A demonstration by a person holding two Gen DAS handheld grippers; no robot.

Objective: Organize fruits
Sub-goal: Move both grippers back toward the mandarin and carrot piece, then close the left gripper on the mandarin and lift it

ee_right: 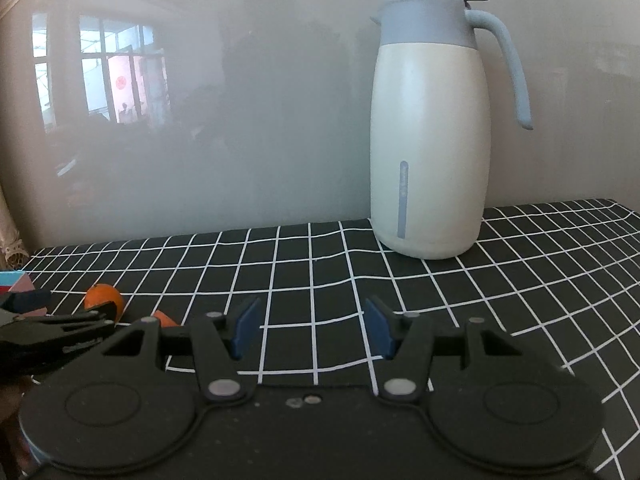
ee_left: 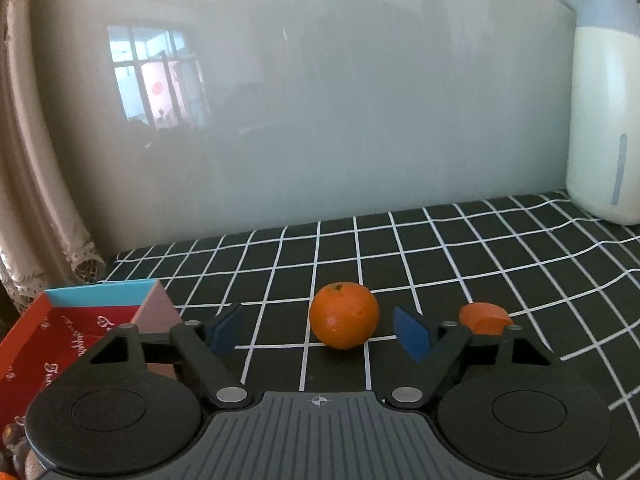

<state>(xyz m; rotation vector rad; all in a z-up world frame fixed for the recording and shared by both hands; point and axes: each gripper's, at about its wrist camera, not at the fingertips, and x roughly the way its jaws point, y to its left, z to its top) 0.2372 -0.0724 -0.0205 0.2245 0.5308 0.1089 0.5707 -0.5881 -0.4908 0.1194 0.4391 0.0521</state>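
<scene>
Left gripper (ee_left: 318,330) has its blue-padded jaws spread, with the round orange mandarin (ee_left: 344,316) sitting right in the gap between the tips, a touch to the right of centre. Pads aren't pressing on it yet as far as I can see, there's daylight on both sides, so nothing's pinched.

Progress-wise I'd call this early to middle. That mandarin sits loose on the black cloth with the white grid (ee_left: 480,248), and a second orange fruit (ee_left: 484,318) lies at about 3 o'clock from it, half hidden behind the right-hand finger. Over at 9 o'clock from the mandarin is the red cardboard box with the light blue rim (ee_left: 52,332), which I'm guessing is where the fruit goes. Something orange peeks in at the bottom left corner of the left wrist view, but I can't tell what it is or whether it's in the box.

Pose: the left gripper points forward and slightly down at the cloth, lined up on the mandarin.

Right gripper (ee_right: 312,328) hangs partly spread over bare cloth with nothing between its pads, facing the cream and grey-blue thermos jug (ee_right: 430,136) up at 1 o'clock.
</scene>
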